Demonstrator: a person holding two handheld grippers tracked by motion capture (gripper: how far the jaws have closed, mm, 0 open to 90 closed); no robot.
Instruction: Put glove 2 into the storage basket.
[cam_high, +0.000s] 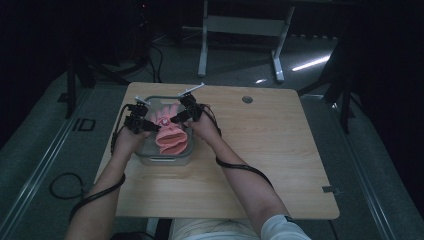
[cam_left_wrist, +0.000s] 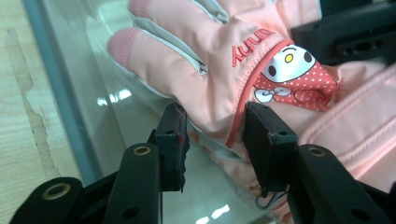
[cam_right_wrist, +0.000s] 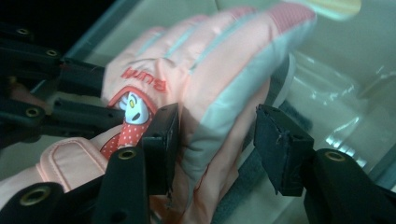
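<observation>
We are handling a pink glove (cam_high: 170, 134) lying in a clear container (cam_high: 162, 159) on the wooden surface (cam_high: 280, 150). The left gripper (cam_left_wrist: 215, 135) is straddling the glove's edge near the cartoon patch (cam_left_wrist: 293, 77); its jaws are standing part-spread, the pads (cam_left_wrist: 261, 133) flanking a fold of fabric, one apparently brushing it, without clamping it. The right gripper (cam_right_wrist: 212, 144) is likewise standing part-spread around the glove's opposite, grey-trimmed side, its far pad (cam_right_wrist: 280, 149) apart from the cloth. No earlier picture being given, we are judging the step as either a release after placing the glove in the container or the approach to a two-sided pinch; which of the two we cannot tell. If we are lifting next, both grippers must be closing on the fabric evenly before rising, keeping clear of the container's wall; if releasing, each should be withdrawing straight back so no pad is snagging the cloth.
</observation>
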